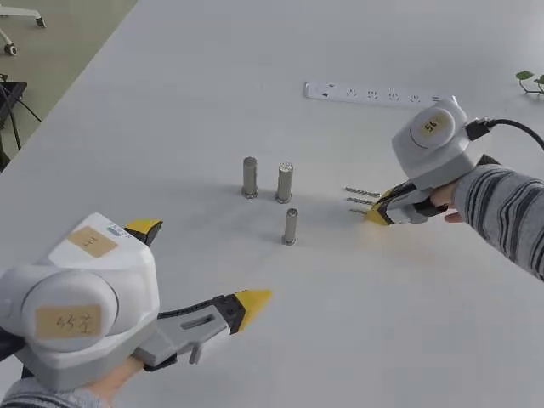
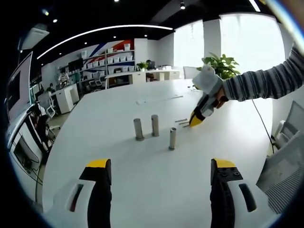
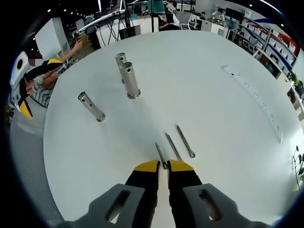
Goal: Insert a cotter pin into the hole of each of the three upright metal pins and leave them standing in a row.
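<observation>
**Right hand-held gripper closing on the first cotter pin**

On a white tabletop (image 1: 170, 102) stand three upright metal pins (image 1: 285, 183): two side by side at the far side, and one nearer and a little to the right. They do not form a straight row. None has anything through its hole.

Just right of them lie three cotter pins (image 3: 173, 146), flat and roughly parallel. One white power strip (image 1: 378, 93) lies well beyond.

The right hand-held gripper (image 3: 164, 166) reaches in from the right. Its jaws are drawn to a thin slit around the end of the nearest cotter pin (image 3: 160, 154), apparently pinching it.

The left hand-held gripper (image 1: 197, 263) hovers near the left, jaws wide apart and empty.

For a good pick-up, the grip should sit square on the cotter pin's end and leave most of its length free. The pin should come up level, without nudging its two neighbours. The empty gripper could then steady a metal pin, so threading does not tip it.
</observation>
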`<state>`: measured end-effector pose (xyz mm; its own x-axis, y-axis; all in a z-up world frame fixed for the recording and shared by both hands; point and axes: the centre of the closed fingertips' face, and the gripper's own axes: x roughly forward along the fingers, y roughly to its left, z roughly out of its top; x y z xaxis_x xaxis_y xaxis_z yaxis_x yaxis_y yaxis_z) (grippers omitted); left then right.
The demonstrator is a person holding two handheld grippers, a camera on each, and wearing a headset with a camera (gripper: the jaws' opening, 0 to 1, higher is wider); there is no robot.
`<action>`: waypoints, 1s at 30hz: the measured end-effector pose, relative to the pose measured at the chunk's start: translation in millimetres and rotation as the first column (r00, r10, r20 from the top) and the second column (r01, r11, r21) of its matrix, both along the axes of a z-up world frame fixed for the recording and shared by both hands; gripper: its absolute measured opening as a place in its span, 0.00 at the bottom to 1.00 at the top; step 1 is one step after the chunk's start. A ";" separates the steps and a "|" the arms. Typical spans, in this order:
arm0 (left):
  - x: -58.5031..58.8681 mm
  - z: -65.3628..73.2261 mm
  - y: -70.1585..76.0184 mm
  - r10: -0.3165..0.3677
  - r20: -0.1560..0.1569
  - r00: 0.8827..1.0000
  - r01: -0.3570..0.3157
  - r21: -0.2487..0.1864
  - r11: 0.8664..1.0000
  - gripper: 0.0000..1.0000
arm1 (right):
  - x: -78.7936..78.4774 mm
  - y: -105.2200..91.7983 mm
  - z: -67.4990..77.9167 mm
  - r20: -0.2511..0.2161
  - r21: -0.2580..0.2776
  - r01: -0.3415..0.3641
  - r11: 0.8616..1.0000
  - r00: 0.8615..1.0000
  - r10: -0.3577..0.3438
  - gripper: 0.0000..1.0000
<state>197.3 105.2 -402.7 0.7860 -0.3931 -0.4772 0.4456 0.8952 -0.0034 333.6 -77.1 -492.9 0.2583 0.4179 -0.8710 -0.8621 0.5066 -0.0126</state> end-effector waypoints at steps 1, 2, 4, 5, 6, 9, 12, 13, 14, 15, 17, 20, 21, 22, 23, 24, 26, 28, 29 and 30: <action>-0.1 -0.3 0.0 -0.001 -0.001 1.000 0.001 0.001 1.000 0.85 | -0.5 0.2 -0.1 0.006 -0.011 -0.022 1.000 1.000 0.022 0.01; -0.2 -0.6 -0.1 -0.001 -0.003 1.000 0.001 0.001 1.000 0.84 | -0.8 0.3 -0.2 0.005 -0.014 -0.027 1.000 1.000 0.027 0.00; -0.5 -0.9 -0.8 -0.003 -0.004 1.000 0.003 0.002 1.000 0.84 | -0.4 0.0 -0.3 0.006 -0.023 -0.036 0.999 0.999 0.036 0.00; -0.7 -1.1 -1.3 -0.004 -0.004 1.000 0.004 0.003 1.000 0.84 | -0.6 -0.3 -0.4 0.009 -0.033 -0.053 0.998 0.999 0.053 0.00; -0.9 -1.4 -1.7 -0.005 -0.006 1.000 0.005 0.004 1.000 0.84 | -0.6 -0.2 -0.5 0.015 -0.042 -0.067 0.997 0.998 0.068 0.00; -1.4 -1.8 -2.6 -0.009 -0.008 1.000 0.009 0.005 1.000 0.83 | -1.6 0.4 -0.6 0.032 -0.068 -0.129 0.989 0.991 0.132 0.00; -1.7 -0.3 -4.5 -0.017 -0.003 1.000 0.017 -0.008 1.000 0.81 | -3.7 1.0 -0.6 0.042 -0.077 -0.164 0.983 0.985 0.167 0.00; -1.7 -0.1 -4.6 -0.017 -0.001 1.000 0.017 -0.009 1.000 0.80 | -4.1 1.2 -0.5 0.044 -0.076 -0.166 0.983 0.985 0.170 0.00; -1.8 -0.1 -4.8 -0.018 -0.001 1.000 0.018 -0.010 1.000 0.79 | -4.7 1.4 -0.5 0.048 -0.073 -0.166 0.983 0.984 0.169 0.00; -2.0 -0.5 -5.3 -0.021 -0.003 1.000 0.021 -0.010 1.000 0.79 | -6.0 2.7 -0.3 0.058 -0.067 -0.173 0.983 0.983 0.177 0.00; -2.3 -0.7 -5.9 -0.027 -0.004 1.000 0.027 -0.009 1.000 0.77 | -8.0 4.2 -0.1 0.074 -0.063 -0.185 0.981 0.979 0.189 0.00; -1.7 -0.1 -7.1 -0.037 -0.003 0.999 0.037 -0.007 0.999 0.75 | -11.1 6.3 1.4 0.092 -0.051 -0.192 0.980 0.976 0.196 0.00; -1.4 0.2 -7.4 -0.040 -0.002 0.999 0.040 -0.006 0.999 0.74 | -12.0 7.3 2.4 0.096 -0.042 -0.191 0.981 0.976 0.194 0.00; -0.9 0.6 -7.8 -0.044 -0.001 0.999 0.044 -0.005 0.999 0.73 | -13.2 8.9 4.8 0.102 -0.029 -0.187 0.982 0.977 0.189 0.00; -0.6 1.2 -8.3 -0.048 0.001 0.999 0.048 -0.006 0.999 0.71 | -14.1 10.2 6.8 0.108 -0.019 -0.186 0.982 0.976 0.187 0.00; -0.2 2.1 -9.0 -0.051 0.004 0.999 0.051 -0.008 0.999 0.69 | -15.8 11.7 8.3 0.113 -0.013 -0.192 0.981 0.975 0.192 0.00; 0.9 4.4 -10.8 -0.060 0.015 0.998 0.061 -0.014 0.998 0.65 | -20.1 14.5 11.5 0.128 -0.011 -0.207 0.978 0.970 0.207 0.00; 2.1 5.7 -12.3 -0.068 0.020 0.997 0.069 -0.015 0.998 0.63 | -24.0 18.2 15.7 0.146 0.000 -0.218 0.976 0.966 0.215 0.00; 2.8 6.7 -13.7 -0.076 0.024 0.997 0.077 -0.015 0.997 0.61 | -25.5 19.7 17.6 0.154 0.005 -0.220 0.975 0.964 0.217 0.00; 3.2 7.2 -14.5 -0.081 0.025 0.996 0.081 -0.016 0.997 0.58 | -27.9 22.6 20.9 0.169 0.013 -0.230 0.973 0.960 0.225 0.00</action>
